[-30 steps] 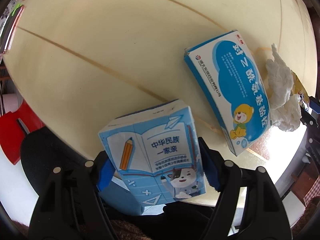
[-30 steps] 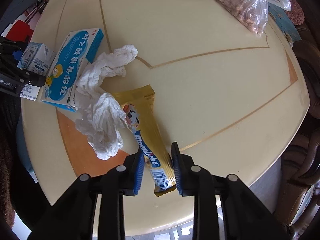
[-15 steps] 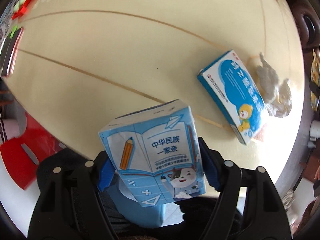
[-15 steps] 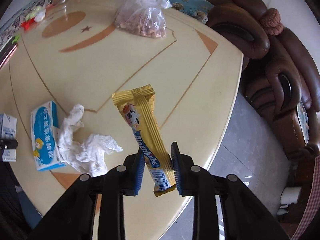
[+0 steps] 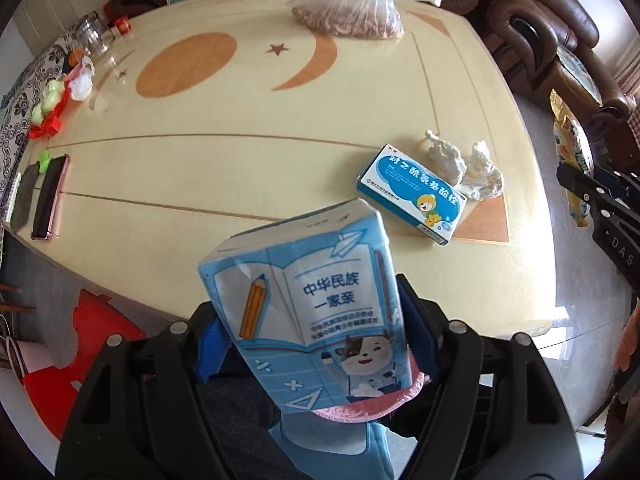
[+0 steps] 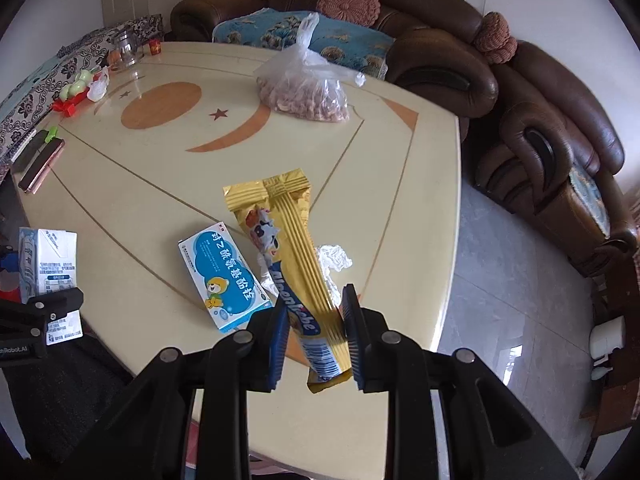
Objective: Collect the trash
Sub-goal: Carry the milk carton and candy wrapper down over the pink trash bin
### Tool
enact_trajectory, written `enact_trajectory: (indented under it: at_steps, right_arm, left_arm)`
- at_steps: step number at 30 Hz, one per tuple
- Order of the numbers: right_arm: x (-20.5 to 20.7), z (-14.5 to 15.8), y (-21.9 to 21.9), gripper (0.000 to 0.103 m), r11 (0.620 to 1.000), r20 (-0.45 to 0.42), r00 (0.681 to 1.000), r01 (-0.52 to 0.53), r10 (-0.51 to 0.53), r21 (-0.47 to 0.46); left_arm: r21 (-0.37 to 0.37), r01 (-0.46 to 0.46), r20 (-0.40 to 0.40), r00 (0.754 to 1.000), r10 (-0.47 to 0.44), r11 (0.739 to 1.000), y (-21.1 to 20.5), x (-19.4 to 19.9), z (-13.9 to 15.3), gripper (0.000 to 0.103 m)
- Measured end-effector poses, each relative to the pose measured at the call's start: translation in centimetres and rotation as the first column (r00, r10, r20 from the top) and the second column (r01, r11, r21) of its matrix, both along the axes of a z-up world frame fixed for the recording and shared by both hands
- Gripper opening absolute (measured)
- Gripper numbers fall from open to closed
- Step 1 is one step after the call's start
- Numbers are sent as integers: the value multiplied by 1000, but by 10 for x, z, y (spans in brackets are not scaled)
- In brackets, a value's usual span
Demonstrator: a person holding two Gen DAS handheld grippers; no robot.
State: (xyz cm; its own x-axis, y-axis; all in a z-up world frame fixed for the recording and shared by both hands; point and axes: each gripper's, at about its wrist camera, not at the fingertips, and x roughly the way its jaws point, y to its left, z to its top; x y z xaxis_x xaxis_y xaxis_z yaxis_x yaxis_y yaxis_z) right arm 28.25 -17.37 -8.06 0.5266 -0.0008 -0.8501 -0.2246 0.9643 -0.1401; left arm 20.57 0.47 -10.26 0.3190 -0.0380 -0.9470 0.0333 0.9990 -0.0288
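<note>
Your cream bench [image 6: 400,208] sits beside a brown sofa [image 6: 532,128]; on it, a bag [image 6: 308,92] holds nuts beyond the medicine box [image 6: 224,280]. Left tongs [image 5: 308,344] grasp a milk carton [image 5: 312,312]; right tongs [image 6: 314,336] grasp a gold wrapper [image 6: 292,248].

A home living room is showing: a brown leather sofa [image 6: 540,120] is curving around the cream table's [image 6: 420,208] far edge.

Left view: high over the counter [image 5: 240,168] near edge, facing the sofa.
Right view: same, further right.
Shared: medicine box [image 5: 412,194] [image 6: 222,276], nut bag [image 5: 348,16] [image 6: 304,92].
</note>
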Motion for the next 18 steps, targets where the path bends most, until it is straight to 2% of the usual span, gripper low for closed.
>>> enact_trajectory:
  at_steps: [5, 9, 14, 18]
  right_arm:
    - [-45, 22, 13, 26, 999, 65, 997, 29, -30, 30]
    - [-80, 27, 25, 26, 998, 78, 996, 44, -48, 54]
    - [-120, 24, 40, 26, 995, 89, 994, 59, -66, 80]
    - [-149, 22, 51, 26, 994, 98, 993, 60, -70, 96]
  left_arm:
    - [10, 34, 87, 996, -34, 999, 14, -24, 28, 72]
    - [57, 61, 151, 986, -69, 997, 21, -46, 37, 72]
    - [75, 88, 177, 979, -100, 993, 26, -67, 31, 72]
    - [68, 96, 160, 981, -106, 993, 29, -82, 15, 72]
